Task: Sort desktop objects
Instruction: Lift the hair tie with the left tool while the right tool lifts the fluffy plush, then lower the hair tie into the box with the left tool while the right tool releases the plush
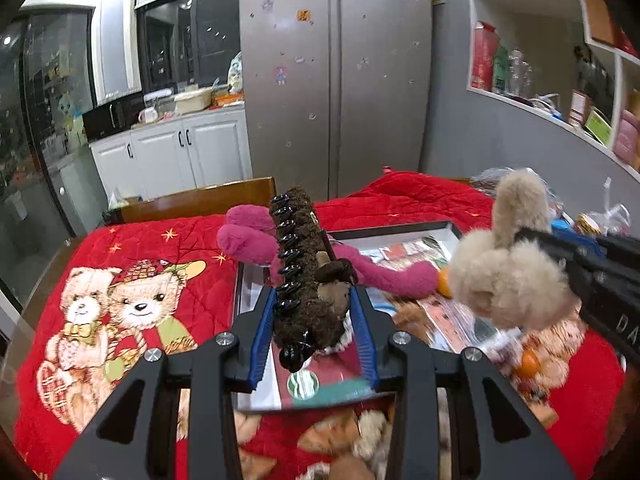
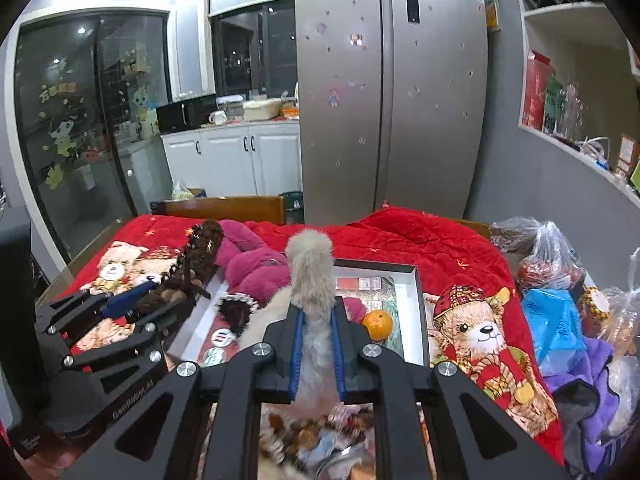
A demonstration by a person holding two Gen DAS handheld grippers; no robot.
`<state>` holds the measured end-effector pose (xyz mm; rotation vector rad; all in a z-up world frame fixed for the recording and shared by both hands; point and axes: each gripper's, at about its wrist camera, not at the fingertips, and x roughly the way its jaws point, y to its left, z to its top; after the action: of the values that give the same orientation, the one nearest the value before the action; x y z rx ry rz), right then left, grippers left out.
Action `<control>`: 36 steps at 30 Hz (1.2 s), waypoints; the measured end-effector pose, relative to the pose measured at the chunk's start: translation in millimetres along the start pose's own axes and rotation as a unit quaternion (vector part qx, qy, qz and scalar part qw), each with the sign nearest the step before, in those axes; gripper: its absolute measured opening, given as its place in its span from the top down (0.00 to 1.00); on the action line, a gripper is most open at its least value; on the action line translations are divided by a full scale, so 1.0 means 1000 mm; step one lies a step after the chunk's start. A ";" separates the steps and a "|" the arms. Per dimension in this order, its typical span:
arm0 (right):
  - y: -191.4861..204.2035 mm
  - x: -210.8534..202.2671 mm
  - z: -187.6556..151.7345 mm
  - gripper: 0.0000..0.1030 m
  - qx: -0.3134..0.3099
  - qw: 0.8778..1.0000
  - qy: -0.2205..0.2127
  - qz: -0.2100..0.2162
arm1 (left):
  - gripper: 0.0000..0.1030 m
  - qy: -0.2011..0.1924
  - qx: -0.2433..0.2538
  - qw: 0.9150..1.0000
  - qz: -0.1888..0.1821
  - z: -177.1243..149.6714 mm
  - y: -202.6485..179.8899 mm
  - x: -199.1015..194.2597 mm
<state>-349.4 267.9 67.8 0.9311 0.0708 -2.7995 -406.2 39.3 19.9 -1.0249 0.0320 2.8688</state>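
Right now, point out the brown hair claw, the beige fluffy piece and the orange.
brown hair claw (image 1: 304, 280), left wrist view, furry back.
beige fluffy piece (image 2: 312, 276), right wrist view, upright tuft.
orange (image 2: 378, 324), right wrist view, peel.

Left gripper (image 1: 316, 316) clamped on dark fuzzy hair claw (image 1: 304, 276) over open box (image 1: 400, 229); pink plush (image 1: 256, 236) behind; right gripper (image 1: 560, 264) gripping beige fluffy toy (image 1: 508, 276); red quilt (image 1: 168, 240) beneath.

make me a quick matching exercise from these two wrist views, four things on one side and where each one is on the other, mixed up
Things:
1. brown furry hair claw
2. beige fluffy toy
3. orange
4. pink plush toy

Places:
A. lying loose in the box, against its right wall
B. clamped in the right gripper
C. draped over the box's far left edge
D. between the left gripper fingers

Pairs: 1-D, 2-B, 3-A, 4-C
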 end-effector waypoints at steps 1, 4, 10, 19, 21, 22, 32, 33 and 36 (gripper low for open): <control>-0.002 0.007 0.002 0.88 0.000 1.000 0.004 -0.002 | 0.63 0.002 -0.006 1.000 -0.005 0.003 0.003 0.008; -0.008 0.032 0.005 0.88 0.005 1.000 0.018 -0.007 | 0.63 0.003 -0.011 1.000 -0.009 0.006 0.006 0.023; -0.012 0.063 0.003 0.88 0.009 1.000 0.027 -0.001 | 0.63 0.025 -0.023 0.999 -0.026 -0.005 0.022 0.052; -0.003 0.083 -0.005 0.88 -0.016 0.999 0.048 -0.006 | 0.63 0.037 -0.019 0.998 -0.038 -0.016 0.033 0.062; -0.004 0.086 -0.006 0.88 -0.015 0.998 0.054 -0.006 | 0.63 0.036 -0.014 0.999 -0.032 -0.016 0.032 0.061; -0.004 0.087 -0.006 0.88 -0.015 0.998 0.056 -0.006 | 0.63 0.037 -0.014 0.999 -0.033 -0.016 0.032 0.061; -0.011 0.080 -0.003 0.88 -0.016 0.998 0.053 -0.009 | 0.63 0.043 -0.010 0.999 -0.010 -0.016 0.042 0.065; -0.012 0.080 -0.003 0.88 -0.017 0.998 0.054 -0.011 | 0.63 0.043 -0.009 0.999 -0.005 -0.016 0.043 0.066; -0.017 0.081 -0.003 0.88 -0.014 0.998 0.056 -0.015 | 0.63 0.044 -0.009 0.999 -0.005 -0.016 0.045 0.066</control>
<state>-414.6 271.5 17.3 1.0888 0.1406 -2.7641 -451.6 -1.2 -34.8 -1.1502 0.0065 2.8176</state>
